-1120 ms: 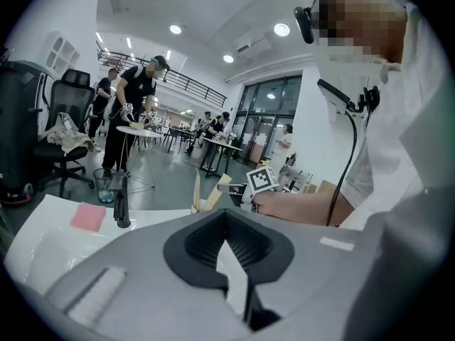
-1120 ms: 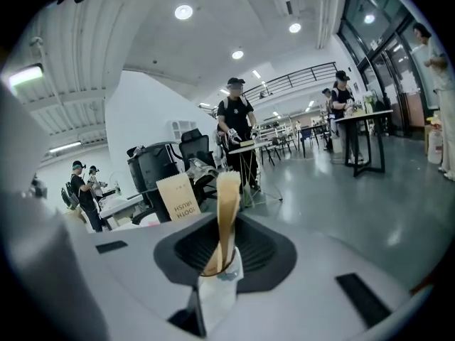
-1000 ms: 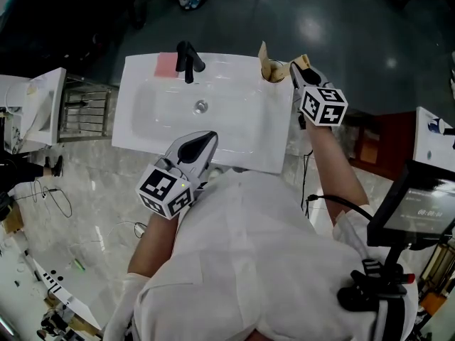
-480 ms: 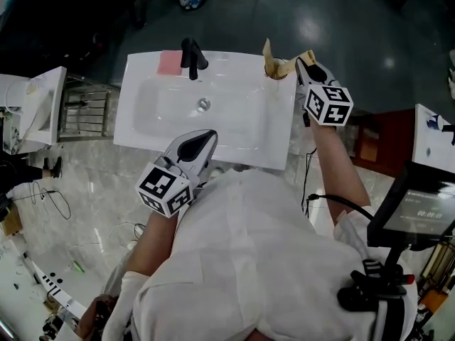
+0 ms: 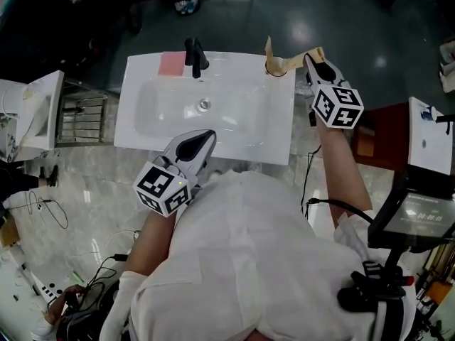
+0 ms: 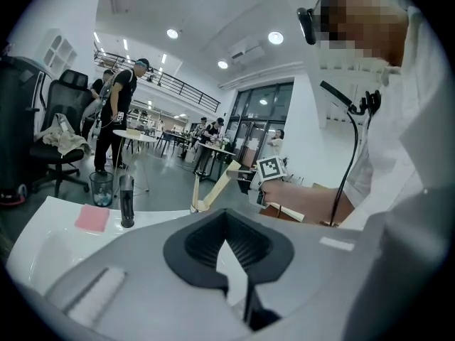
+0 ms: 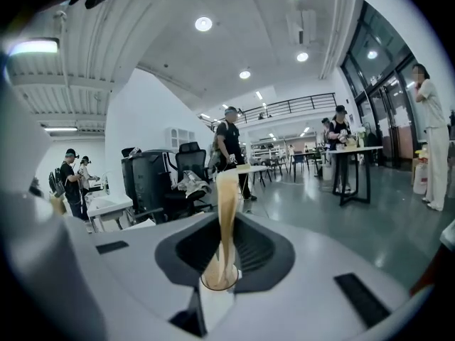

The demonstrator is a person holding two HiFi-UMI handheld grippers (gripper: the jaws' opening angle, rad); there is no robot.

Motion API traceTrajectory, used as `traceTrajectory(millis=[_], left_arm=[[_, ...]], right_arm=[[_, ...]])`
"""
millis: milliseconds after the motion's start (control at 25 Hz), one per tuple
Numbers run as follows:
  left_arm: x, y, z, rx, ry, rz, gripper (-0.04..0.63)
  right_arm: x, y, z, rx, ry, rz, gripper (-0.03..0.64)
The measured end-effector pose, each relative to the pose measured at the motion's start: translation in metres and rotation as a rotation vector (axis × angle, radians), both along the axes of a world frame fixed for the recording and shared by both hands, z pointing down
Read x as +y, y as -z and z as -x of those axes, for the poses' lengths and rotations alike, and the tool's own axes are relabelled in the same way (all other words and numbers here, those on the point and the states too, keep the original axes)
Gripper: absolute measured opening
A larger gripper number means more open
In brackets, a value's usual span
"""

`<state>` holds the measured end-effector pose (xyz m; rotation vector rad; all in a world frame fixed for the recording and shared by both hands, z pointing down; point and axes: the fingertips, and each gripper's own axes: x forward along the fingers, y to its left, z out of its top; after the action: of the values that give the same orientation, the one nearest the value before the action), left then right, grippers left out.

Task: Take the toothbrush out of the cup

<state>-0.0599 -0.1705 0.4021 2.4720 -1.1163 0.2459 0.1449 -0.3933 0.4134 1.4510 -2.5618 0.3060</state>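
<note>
Over the white basin counter [image 5: 249, 133], head view: the right gripper [image 5: 310, 61] has risen since a second ago, drawing the tan wooden toothbrush [image 5: 290, 64] slantwise out of the small tan cup [image 5: 274, 68] at the back corner; the removal looks under way, not finished. The left gripper [image 5: 207, 137] hangs near the front edge

Left gripper view: its jaws are pressed together, empty; the brush's lower end seems still at the rim, beside a second upright tan stick [image 6: 194, 190]

Right gripper view: jaws narrowly parted, clamped on the blurred handle; bristles cannot be made out
</note>
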Motion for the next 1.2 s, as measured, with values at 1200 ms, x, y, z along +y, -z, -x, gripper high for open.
traceTrajectory(millis=[1200], left_arm=[[0.064,0.002,0.048,0.054,-0.221,-0.035,0.006]], right_arm=[[0.178,0.047,0.031,0.028,-0.120,0.012,0.051]])
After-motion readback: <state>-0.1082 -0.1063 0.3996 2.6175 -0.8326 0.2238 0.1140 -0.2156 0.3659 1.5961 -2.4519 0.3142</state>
